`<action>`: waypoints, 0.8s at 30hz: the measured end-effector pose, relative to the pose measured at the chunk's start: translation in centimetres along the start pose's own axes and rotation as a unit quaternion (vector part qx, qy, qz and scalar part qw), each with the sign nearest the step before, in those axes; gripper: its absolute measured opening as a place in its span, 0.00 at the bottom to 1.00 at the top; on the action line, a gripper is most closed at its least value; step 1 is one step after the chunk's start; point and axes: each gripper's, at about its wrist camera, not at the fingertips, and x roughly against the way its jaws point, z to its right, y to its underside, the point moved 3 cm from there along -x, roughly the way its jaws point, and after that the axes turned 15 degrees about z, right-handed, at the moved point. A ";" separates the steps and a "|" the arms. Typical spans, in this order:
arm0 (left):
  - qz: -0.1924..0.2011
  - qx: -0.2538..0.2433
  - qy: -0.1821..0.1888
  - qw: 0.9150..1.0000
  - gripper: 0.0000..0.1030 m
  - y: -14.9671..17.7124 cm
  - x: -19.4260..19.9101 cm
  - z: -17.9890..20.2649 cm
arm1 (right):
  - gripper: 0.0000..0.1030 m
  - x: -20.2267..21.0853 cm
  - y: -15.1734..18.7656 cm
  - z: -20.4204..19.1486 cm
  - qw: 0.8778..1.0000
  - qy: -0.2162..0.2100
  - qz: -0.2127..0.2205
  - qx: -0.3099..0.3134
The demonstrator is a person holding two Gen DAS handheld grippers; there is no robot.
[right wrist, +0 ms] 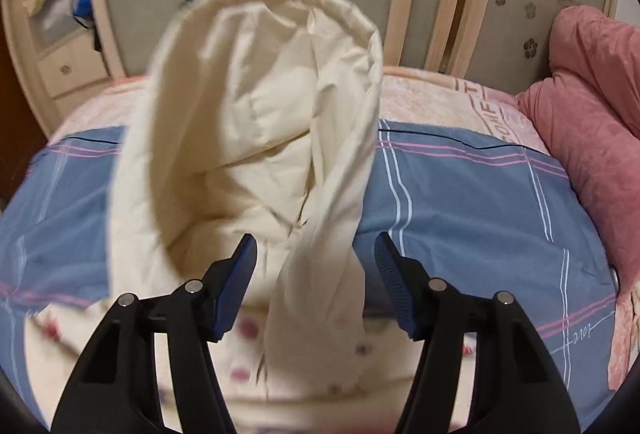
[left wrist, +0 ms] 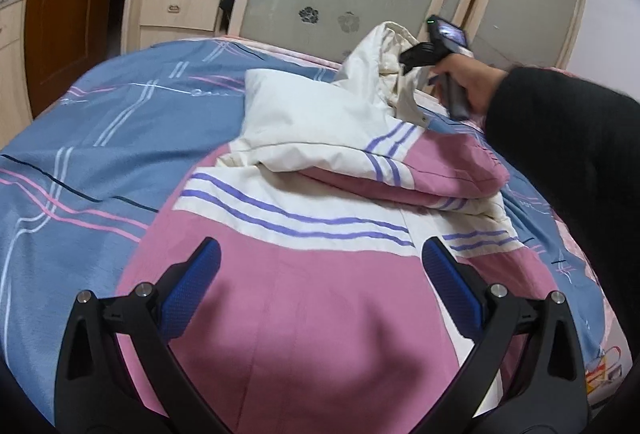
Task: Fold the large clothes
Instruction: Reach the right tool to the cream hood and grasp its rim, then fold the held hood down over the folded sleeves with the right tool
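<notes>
Blue ribbed pads on my right gripper [right wrist: 316,258] stand wide apart, and the rim of the cream padded hood [right wrist: 264,106] hangs between them; I cannot tell whether either pad touches the cloth, so I would not call it held. That hood rises straight ahead of this gripper, its opening facing me, its long axis running up and away from the pads. Beyond and below it lies the blue quilt with pink and white lines [right wrist: 472,202], and far to my right a rose-pink cushion [right wrist: 592,122].

My left gripper [left wrist: 320,266] is also spread wide, holding nothing, poised over the pink lower body of the pink and cream jacket with violet stripes [left wrist: 304,314]. The jacket runs lengthwise away from it, hem nearest, hood farthest, with one sleeve already folded across the chest. The hood sits ahead and to the right of the left gripper, close to my right hand [left wrist: 472,82], so I judge the right gripper is the one to close on the hood and bring it down over the body.
</notes>
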 end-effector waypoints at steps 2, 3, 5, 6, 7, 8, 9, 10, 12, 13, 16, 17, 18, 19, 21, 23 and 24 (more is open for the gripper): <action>-0.007 -0.014 0.002 1.000 0.98 0.4 -0.4 0.4 | 0.61 -1.4 -0.2 -0.1 1.000 0.002 -0.001 -0.010; -0.012 -0.016 0.003 1.000 0.98 0.6 -0.6 0.5 | 0.61 -2.2 -0.2 -0.1 1.000 0.000 -0.001 -0.017; -0.021 -0.010 0.013 1.000 0.98 1.0 -0.9 0.6 | 0.19 -3.2 0.0 -0.5 1.000 -0.005 -0.010 -0.007; -0.025 -0.009 0.015 1.000 0.98 1.2 -1.0 0.7 | 0.03 -3.4 0.0 -0.6 1.000 0.001 -0.011 0.002; -0.028 -0.013 0.016 0.999 0.98 1.4 -1.1 0.9 | 0.03 -3.1 0.0 -0.5 1.000 0.004 -0.004 0.003; -0.029 -0.015 0.015 0.999 0.98 1.5 -1.2 0.9 | 0.02 -2.7 0.0 -0.3 1.000 0.002 0.003 0.002; -0.031 -0.015 0.015 0.999 0.98 1.6 -1.2 1.0 | 0.02 -1.8 0.1 0.0 1.000 0.000 0.014 0.003; -0.034 -0.011 0.016 0.999 0.98 1.6 -1.3 1.0 | 0.02 -0.8 0.2 0.3 1.000 -0.003 0.028 0.002; -0.035 -0.005 0.017 0.999 0.98 1.5 -1.2 0.9 | 0.02 2.4 0.7 0.9 0.998 -0.028 0.059 -0.006; -0.034 -0.002 0.017 0.999 0.98 1.5 -1.2 0.8 | 0.02 3.6 1.0 1.0 0.997 -0.033 0.069 -0.001; -0.027 -0.003 0.017 0.999 0.98 1.2 -0.7 0.9 | 0.01 8.7 3.4 2.3 0.993 -0.058 0.099 -0.006; -0.024 -0.004 0.016 1.000 0.98 1.1 -0.6 0.9 | 0.01 10.2 4.3 2.7 0.992 -0.062 0.107 -0.009; -0.023 -0.003 0.016 1.000 0.98 1.1 -0.5 0.9 | 0.01 12.2 6.0 3.6 0.991 -0.074 0.114 -0.017; -0.023 -0.001 0.015 1.000 0.98 1.0 -0.4 0.8 | 0.01 13.2 7.2 4.3 0.990 -0.075 0.118 -0.021; -0.023 0.005 0.018 1.000 0.98 1.0 -0.2 0.7 | 0.01 14.5 10.1 6.1 0.989 -0.086 0.115 -0.047; -0.023 0.008 0.020 0.999 0.98 0.9 0.0 0.7 | 0.02 14.9 13.0 7.4 0.988 -0.087 0.107 -0.074; -0.022 0.007 0.022 0.999 0.98 0.8 0.1 0.7 | 0.02 14.6 15.0 8.0 0.988 -0.085 0.100 -0.077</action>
